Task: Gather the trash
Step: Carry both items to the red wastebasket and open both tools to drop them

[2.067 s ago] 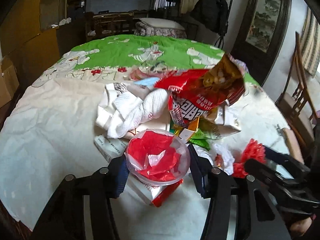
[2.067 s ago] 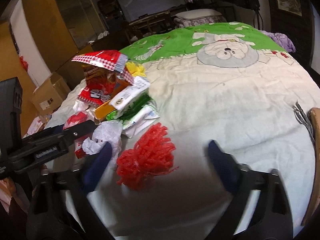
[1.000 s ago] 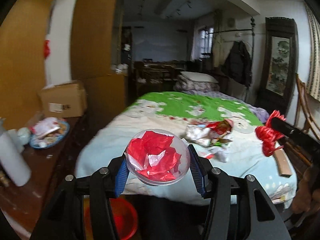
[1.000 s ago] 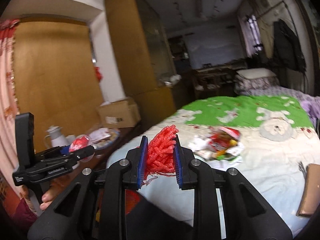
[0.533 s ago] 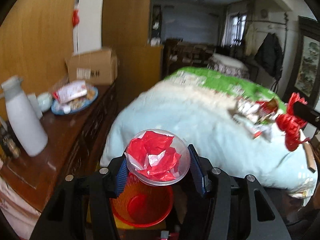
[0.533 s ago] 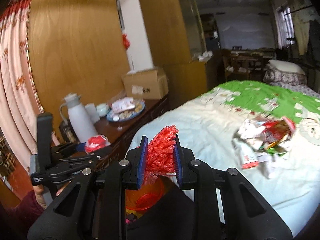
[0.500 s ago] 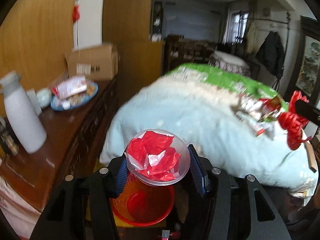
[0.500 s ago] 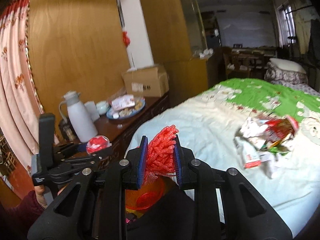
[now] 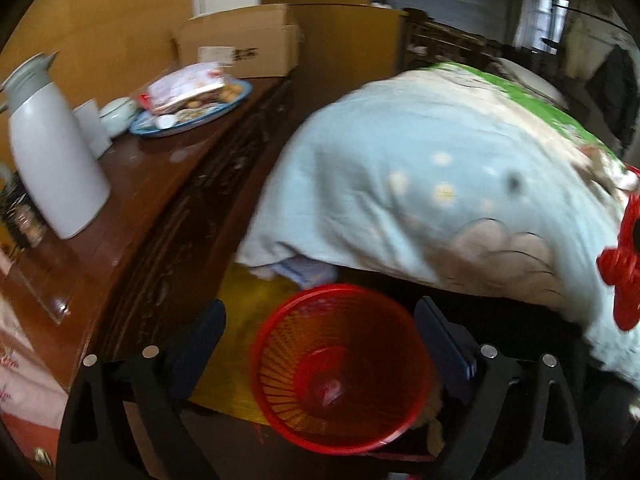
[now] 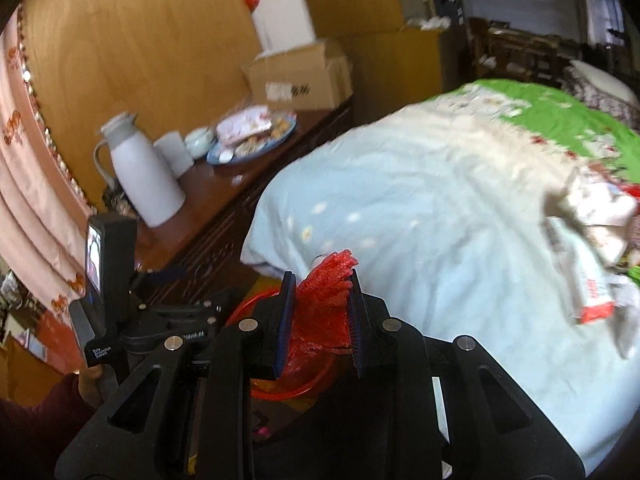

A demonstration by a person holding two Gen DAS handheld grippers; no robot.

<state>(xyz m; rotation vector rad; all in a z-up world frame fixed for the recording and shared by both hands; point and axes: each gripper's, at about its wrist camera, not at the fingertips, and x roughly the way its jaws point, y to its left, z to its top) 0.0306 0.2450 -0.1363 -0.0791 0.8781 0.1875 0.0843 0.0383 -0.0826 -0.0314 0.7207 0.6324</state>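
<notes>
On the wooden worktop [image 9: 152, 184] at ten o'clock in the left wrist view stand a white jug [image 9: 52, 160], a plate of snacks [image 9: 192, 108] and a cardboard box [image 9: 244, 48]. Half a second ago the left claw [image 9: 320, 344] gripped a clear cup stuffed with red paper; now its jaws are opening, stand wide and have nothing between them. Directly below, at six o'clock, sits the red basket [image 9: 340, 376] on the floor by the bed [image 9: 440, 184], with a red lump on its bottom, too blurred to name. The right claw [image 10: 320, 316] is clamped narrow on the red frilly scrap [image 10: 326, 300], as before, now above the basket's rim. More wrappers [image 10: 600, 240] lie on the bed at three o'clock
</notes>
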